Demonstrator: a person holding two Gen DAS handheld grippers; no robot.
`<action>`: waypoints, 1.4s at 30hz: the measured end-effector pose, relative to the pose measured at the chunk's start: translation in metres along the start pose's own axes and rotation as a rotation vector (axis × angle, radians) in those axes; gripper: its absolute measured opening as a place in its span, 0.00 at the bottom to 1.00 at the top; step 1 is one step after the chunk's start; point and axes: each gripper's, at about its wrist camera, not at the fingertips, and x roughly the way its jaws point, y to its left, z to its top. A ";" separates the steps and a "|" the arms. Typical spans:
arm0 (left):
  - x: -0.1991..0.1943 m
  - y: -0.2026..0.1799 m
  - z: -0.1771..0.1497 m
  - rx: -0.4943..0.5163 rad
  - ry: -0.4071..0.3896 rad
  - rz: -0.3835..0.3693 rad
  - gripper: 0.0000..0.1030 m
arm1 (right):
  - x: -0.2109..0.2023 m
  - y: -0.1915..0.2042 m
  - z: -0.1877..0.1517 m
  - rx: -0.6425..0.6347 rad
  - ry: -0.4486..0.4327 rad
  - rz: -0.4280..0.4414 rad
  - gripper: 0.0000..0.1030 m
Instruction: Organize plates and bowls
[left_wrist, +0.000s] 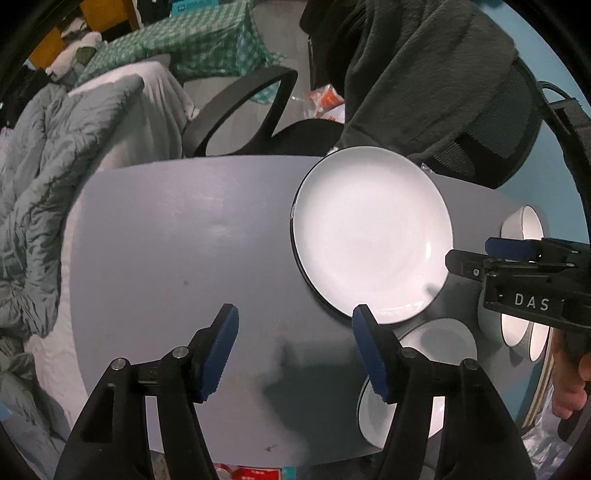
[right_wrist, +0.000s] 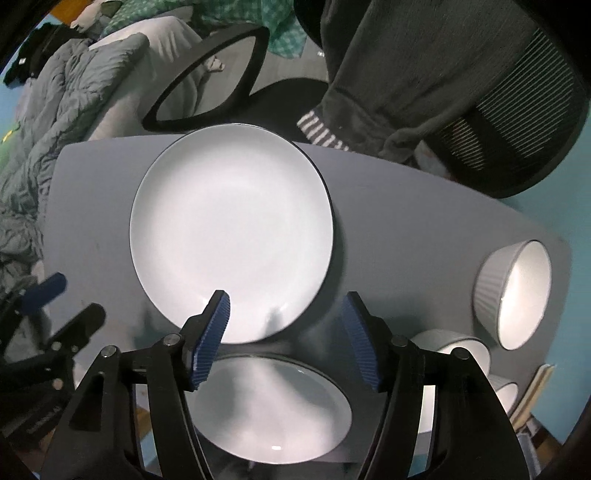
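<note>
We see both tongs spread wide with nothing between their blue ribbed pads. The left tongs (left_wrist: 295, 314) hover over bare grey tabletop (left_wrist: 166, 229); the right tongs (right_wrist: 286, 302) hang above the gap between two plates.

The large plate (right_wrist: 231, 229) lies flat on the tabletop just ahead of the right tongs, and ahead and to the right of the left tongs. It is round and shallow, glossy white inside, with a thin dark line around its rim. The right tongs' left pad overlaps its near edge in the right wrist view; whether it touches we cannot tell.

A second plate (right_wrist: 273, 410), the same white with a dark rim, sits directly beneath the right tongs, close to the first plate but apart from it. In the left wrist view it shows partly behind the left tongs' right finger.

To the right of the right tongs a ribbed white bowl (right_wrist: 513, 295) sits near the tabletop's edge, pale grey fluted outside, bright white inside, with a dark rim line. Nearer, just right of the right tongs, a lower white bowl (right_wrist: 454, 345) is partly hidden by the finger, and another bowl (right_wrist: 504, 393) peeks out beside it.

Beyond the tabletop stands a black office chair (right_wrist: 517, 129) draped with a dark fleece garment (right_wrist: 406, 74), and left of that a bed with a grey quilt (right_wrist: 55, 110).
</note>
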 end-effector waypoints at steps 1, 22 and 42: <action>-0.004 -0.001 -0.002 0.006 -0.009 0.002 0.66 | -0.003 0.001 -0.003 -0.006 -0.010 -0.009 0.62; -0.030 -0.032 -0.049 0.178 -0.041 -0.031 0.67 | -0.037 0.001 -0.079 -0.010 -0.078 -0.165 0.64; 0.007 -0.042 -0.072 0.249 0.016 -0.064 0.67 | -0.005 -0.037 -0.146 0.248 0.011 -0.070 0.65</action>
